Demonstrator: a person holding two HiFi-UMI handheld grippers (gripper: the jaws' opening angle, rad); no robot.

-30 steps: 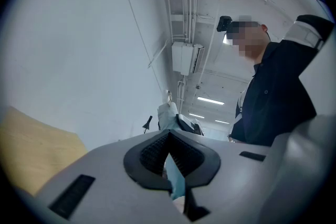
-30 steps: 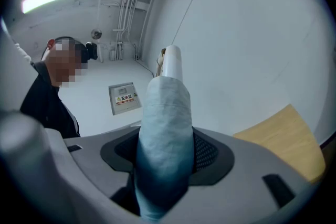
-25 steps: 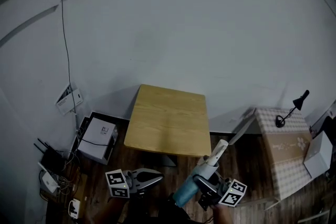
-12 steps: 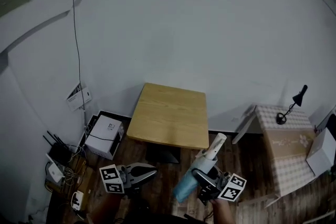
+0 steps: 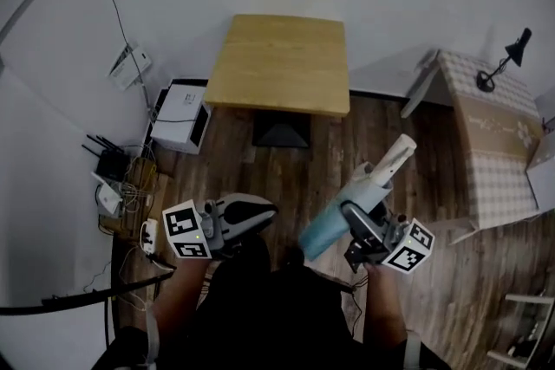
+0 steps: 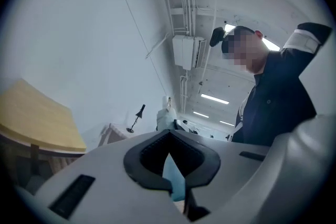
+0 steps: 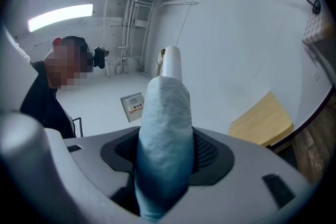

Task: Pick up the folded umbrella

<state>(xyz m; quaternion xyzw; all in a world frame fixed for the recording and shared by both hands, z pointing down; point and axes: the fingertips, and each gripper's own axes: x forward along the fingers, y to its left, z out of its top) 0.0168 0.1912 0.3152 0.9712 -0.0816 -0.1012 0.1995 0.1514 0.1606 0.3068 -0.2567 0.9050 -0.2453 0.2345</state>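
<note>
The folded umbrella (image 5: 328,228) is a light blue fabric roll with a white handle (image 5: 395,159). It is held off the floor, tilted up toward the table. My right gripper (image 5: 354,212) is shut on its blue middle; in the right gripper view the umbrella (image 7: 164,128) fills the gap between the dark pads (image 7: 210,153). My left gripper (image 5: 260,210) is held level to the umbrella's left, apart from it, its jaws together with nothing between them. In the left gripper view the jaw tips (image 6: 169,136) meet, and the umbrella (image 6: 174,180) shows beyond them.
A small wooden table (image 5: 282,61) stands against the white wall ahead. A white box (image 5: 178,113) and routers with cables (image 5: 113,178) lie on the floor at the left. At the right is a checked-cloth table (image 5: 494,143) with a black desk lamp (image 5: 503,61).
Both grippers have drawn back from the wooden table, which now sits higher in the head view with more floor between. The umbrella stays in the right gripper.
</note>
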